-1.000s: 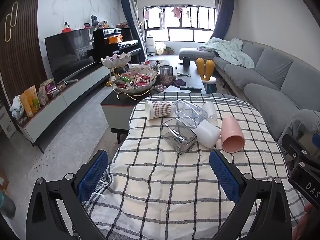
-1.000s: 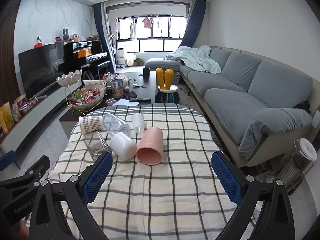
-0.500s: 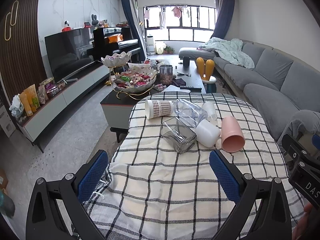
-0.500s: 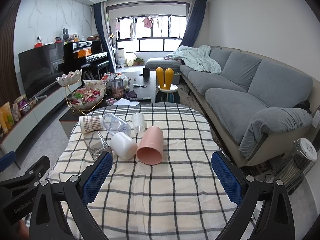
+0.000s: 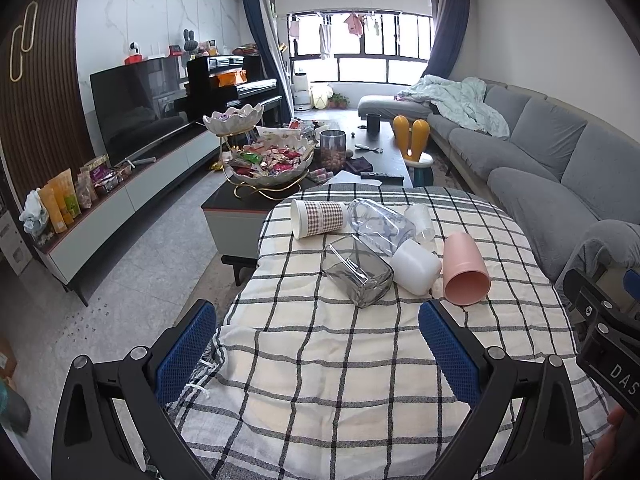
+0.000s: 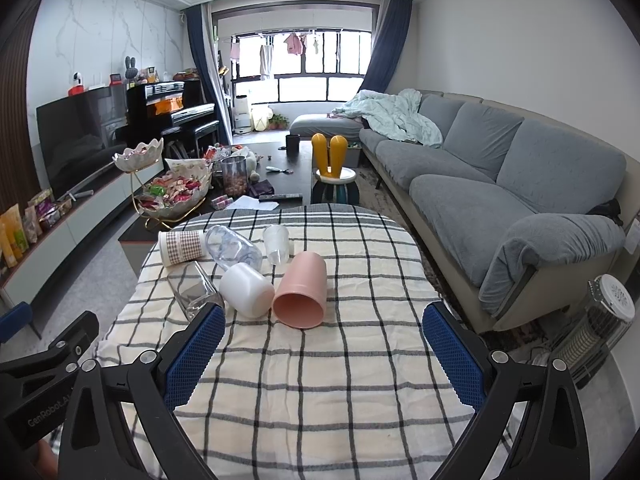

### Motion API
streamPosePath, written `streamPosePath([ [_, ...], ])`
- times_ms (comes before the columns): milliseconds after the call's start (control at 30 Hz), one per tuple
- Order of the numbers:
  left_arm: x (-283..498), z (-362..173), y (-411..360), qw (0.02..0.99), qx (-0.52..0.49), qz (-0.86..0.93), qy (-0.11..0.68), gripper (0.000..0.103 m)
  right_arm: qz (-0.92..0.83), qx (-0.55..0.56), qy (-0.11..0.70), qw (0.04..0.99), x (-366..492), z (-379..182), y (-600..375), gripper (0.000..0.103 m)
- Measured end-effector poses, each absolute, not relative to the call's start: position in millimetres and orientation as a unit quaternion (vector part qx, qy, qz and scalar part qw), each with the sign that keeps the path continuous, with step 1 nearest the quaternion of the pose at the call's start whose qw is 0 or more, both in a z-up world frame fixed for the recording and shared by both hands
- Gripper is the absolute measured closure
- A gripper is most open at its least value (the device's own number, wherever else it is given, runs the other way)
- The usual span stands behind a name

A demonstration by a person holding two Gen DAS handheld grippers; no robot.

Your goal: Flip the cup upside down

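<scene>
Both my grippers hang low at the near edge of the checked tablecloth (image 6: 360, 392), and neither one holds anything. My left gripper (image 5: 318, 344) has its blue pads spread wide, only cloth between them. My right gripper (image 6: 324, 352) is spread just as wide, its left pad crossing in front of the smoky square glass (image 6: 192, 288).

The cups lie in a cluster at the middle of both frames, all on their sides. The pink cup (image 6: 302, 294) is nearest my right gripper, mouth turned toward me, just beside the white cup (image 6: 246, 288). From the left wrist view the pink cup (image 5: 466, 274) sits right of centre, the white cup (image 5: 416, 266) touching the smoky square glass (image 5: 356, 270). Behind them lie a clear bottle (image 5: 380, 224), a small clear plastic cup (image 5: 420, 220) and a checked paper cup (image 5: 318, 218), mouth facing left.

Beyond the table, a tiered candy bowl (image 5: 268, 160) stands left of centre, and a grey sofa (image 6: 500, 172) fills the right.
</scene>
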State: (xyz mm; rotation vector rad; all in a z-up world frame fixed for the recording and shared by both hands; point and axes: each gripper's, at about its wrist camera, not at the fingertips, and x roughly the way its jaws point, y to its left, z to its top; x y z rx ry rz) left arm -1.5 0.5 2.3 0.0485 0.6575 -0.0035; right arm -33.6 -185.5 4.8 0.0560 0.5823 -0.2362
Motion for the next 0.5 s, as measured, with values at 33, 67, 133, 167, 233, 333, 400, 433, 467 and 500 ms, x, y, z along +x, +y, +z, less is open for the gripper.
streamPosePath([
  [33, -1.6, 2.2, 0.4, 0.946, 0.024, -0.001, 0.323, 0.0, -0.116, 0.027, 0.286, 0.951, -33.6, 4.7, -185.4, 0.003],
  [67, -1.6, 2.2, 0.5, 0.946, 0.024, -0.001, 0.322, 0.0, -0.116, 0.027, 0.286, 0.951, -33.7, 4.7, -185.0, 0.003],
  [133, -1.5, 2.4, 0.5, 0.946, 0.024, -0.002, 0.322, 0.0, -0.116, 0.027, 0.286, 0.951, -33.3, 4.3, -185.9, 0.003],
  [167, -1.4, 2.4, 0.6, 0.946, 0.024, -0.002, 0.323, 0.0, -0.116, 0.027, 0.286, 0.951, -33.4, 4.3, -185.8, 0.003],
  [233, -1.6, 2.5, 0.8, 0.946, 0.024, -0.002, 0.323, 0.0, -0.116, 0.028, 0.287, 0.951, -33.1, 4.5, -186.3, 0.003],
  [333, -1.7, 2.7, 2.1, 0.947, 0.023, 0.001, 0.321, 0.0, -0.116, 0.029, 0.288, 0.95, -33.0, 4.5, -186.3, 0.003],
  [400, -1.8, 3.3, 2.8, 0.947, 0.023, 0.003, 0.32, 0.0, -0.116, 0.029, 0.288, 0.95, -33.7, 5.0, -185.4, 0.003],
  [433, -1.8, 3.6, 3.0, 0.947, 0.023, 0.003, 0.319, 0.0, -0.116, 0.029, 0.288, 0.95, -33.1, 4.7, -186.1, 0.003],
  [467, -1.7, 3.7, 2.9, 0.947, 0.023, 0.003, 0.319, 0.0, -0.116, 0.028, 0.288, 0.95, -33.5, 4.8, -185.5, 0.003],
  [500, -1.7, 3.7, 3.0, 0.947, 0.023, 0.003, 0.32, 0.0, -0.115, 0.029, 0.288, 0.95, -33.1, 4.8, -186.0, 0.003],
])
